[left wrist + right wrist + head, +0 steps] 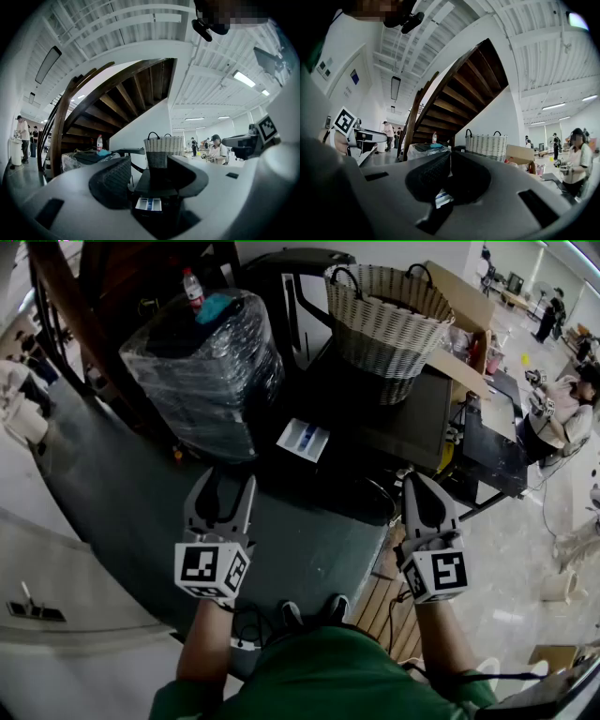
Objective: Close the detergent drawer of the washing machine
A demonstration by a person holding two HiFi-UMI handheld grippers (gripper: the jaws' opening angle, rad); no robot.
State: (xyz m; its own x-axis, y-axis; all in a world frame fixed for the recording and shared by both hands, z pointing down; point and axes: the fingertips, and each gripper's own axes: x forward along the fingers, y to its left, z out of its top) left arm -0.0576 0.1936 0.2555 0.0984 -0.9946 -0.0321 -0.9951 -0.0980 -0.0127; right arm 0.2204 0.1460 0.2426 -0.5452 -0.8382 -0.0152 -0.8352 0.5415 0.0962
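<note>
You are holding both grippers level, short of the washing machine point(417, 423) and not touching it. Your left gripper point(225, 482) point(150, 164) is keeping its jaws apart with nothing between them. Your right gripper point(424, 480) point(450, 155) is holding its jaws pressed together, empty. The detergent drawer point(303, 440) point(148, 204) point(440, 197) is sticking out open from the dark machine, ahead of and between your grippers, below the wicker basket point(389, 310) standing on top.
</note>
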